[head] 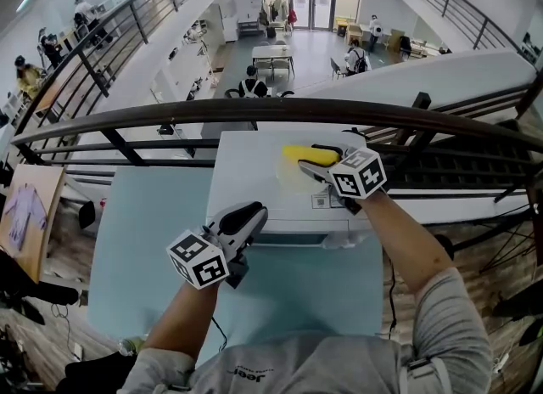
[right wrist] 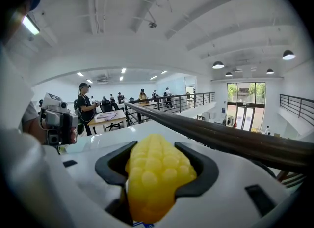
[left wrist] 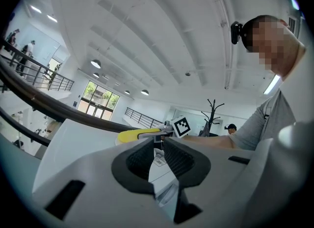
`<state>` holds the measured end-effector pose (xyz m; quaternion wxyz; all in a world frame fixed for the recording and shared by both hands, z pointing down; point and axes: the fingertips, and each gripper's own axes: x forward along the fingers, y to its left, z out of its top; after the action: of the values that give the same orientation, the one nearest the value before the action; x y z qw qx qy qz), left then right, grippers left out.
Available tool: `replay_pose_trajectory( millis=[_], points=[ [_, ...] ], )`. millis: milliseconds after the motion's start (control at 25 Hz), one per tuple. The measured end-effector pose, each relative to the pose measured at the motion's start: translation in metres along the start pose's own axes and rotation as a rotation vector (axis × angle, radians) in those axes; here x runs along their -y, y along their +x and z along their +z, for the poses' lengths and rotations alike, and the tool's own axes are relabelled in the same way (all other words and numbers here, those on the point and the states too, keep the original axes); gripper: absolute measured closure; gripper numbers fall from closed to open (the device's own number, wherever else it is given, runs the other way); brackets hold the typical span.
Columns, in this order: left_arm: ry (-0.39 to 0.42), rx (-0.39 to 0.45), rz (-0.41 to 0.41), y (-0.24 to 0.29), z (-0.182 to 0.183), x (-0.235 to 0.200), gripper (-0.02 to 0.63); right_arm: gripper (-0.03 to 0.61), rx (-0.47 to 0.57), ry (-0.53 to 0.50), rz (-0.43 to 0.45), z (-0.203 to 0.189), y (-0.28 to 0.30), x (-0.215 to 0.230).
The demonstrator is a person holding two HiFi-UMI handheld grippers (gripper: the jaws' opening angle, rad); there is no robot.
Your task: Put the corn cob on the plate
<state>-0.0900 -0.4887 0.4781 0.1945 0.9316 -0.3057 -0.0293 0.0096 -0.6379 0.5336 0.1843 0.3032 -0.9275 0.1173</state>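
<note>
My right gripper (head: pixel 316 160) is shut on a yellow corn cob (head: pixel 297 154), held lengthwise between the jaws, with its kernels filling the right gripper view (right wrist: pixel 156 173). The cob hangs just over a pale, faint plate (head: pixel 284 182) on the white raised top (head: pixel 246 159). Whether it touches the plate I cannot tell. My left gripper (head: pixel 249 216) rests near the front edge of that top. Its jaws stand almost together with only a narrow slit and nothing between them (left wrist: pixel 158 156). The left gripper view shows the cob (left wrist: pixel 132 135) and the right gripper (left wrist: pixel 159 132) ahead.
A dark handrail (head: pixel 271 112) crosses just beyond the white top, with an open drop to a lower floor behind it. The white top sits on a light blue table (head: pixel 144 231). A small printed label (head: pixel 320 201) lies beside the plate.
</note>
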Motion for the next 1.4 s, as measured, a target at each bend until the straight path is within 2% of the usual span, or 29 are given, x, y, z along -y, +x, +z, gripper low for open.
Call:
replay_pose_trajectory(
  millis=[560,1400],
  points=[
    [-0.005,-0.005,-0.007,0.001,-0.004,0.002,0.537,0.333,-0.011,-0.039,-0.023,-0.002,-0.003,0.0],
    [-0.022,-0.008,-0.007,0.0,-0.013,0.004,0.537,0.327,-0.116,-0.027,-0.014,-0.01,-0.005,0.0]
  ],
)
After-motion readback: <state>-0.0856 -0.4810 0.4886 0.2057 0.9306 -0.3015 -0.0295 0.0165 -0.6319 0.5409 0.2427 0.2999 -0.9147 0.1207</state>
